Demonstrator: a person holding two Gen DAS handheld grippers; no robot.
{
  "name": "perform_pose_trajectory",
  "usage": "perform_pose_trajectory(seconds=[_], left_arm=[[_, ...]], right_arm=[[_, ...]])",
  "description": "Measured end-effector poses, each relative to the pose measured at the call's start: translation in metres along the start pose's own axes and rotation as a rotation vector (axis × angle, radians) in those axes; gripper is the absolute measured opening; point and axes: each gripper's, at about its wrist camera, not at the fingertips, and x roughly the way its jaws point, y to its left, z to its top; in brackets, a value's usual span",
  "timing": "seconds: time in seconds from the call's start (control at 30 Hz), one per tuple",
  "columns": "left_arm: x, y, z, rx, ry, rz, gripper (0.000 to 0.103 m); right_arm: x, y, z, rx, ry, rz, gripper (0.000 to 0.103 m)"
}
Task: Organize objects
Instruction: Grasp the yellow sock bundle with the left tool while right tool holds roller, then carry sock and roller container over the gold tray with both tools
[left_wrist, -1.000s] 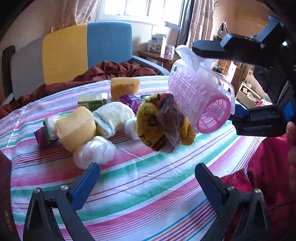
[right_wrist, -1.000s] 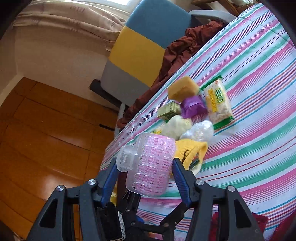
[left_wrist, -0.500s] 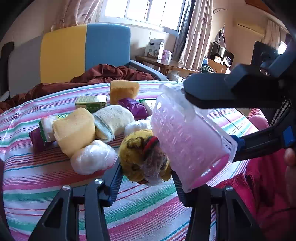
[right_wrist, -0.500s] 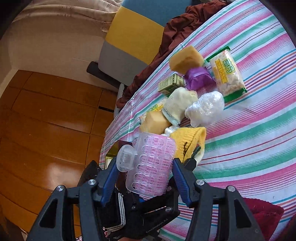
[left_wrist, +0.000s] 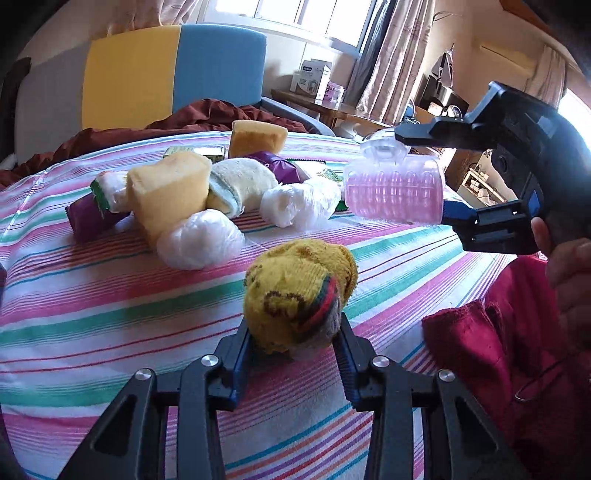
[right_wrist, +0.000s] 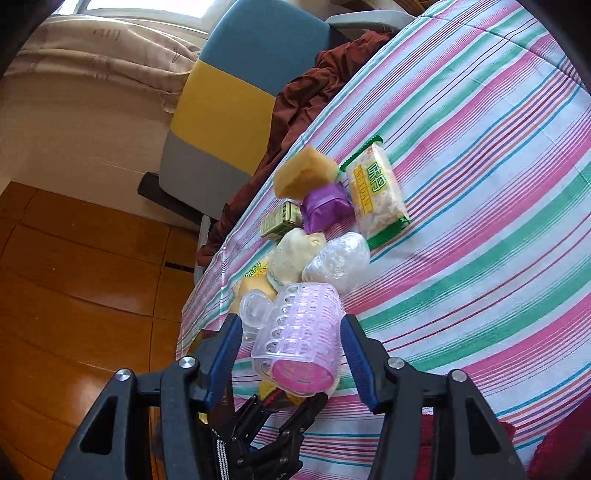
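Left gripper (left_wrist: 293, 345) fingers (left_wrist: 240, 350) clamp yellow sock (left_wrist: 299, 295).

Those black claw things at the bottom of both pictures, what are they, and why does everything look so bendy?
They are tongs a person holds, one in each hand, each with a camera that bends the view. The left picture looks along the left tongs, which squeeze a yellow sock ball. The right picture looks along the right tongs, which hold a pink plastic basket above the striped tablecloth. On the cloth lie sponges, snack packets and white wrapped bundles.
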Motion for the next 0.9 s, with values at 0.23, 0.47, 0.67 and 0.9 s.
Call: perform_pose_trajectory(seconds=[0.23,0.47,0.67,0.9], left_arm=[[-0.009,0.014,-0.006,-0.059,0.024,-0.029,0.04],[-0.03,0.022,-0.022,-0.077,0.049,-0.031,0.04],[-0.035,0.021,-0.028,-0.051,0.07,-0.012,0.043],[-0.041,0.029,-0.027,-0.119,0.075,-0.047,0.043]], right_arm=[[0.013,0.014,-0.004,-0.163,-0.001,-0.31,0.056],[0.04,0.025,-0.021,-0.349,0.081,-0.496,0.056],[0.054,0.027,-0.033,-0.454,0.142,-0.605,0.06],[0.053,0.015,-0.031,-0.416,0.151,-0.611,0.046]])
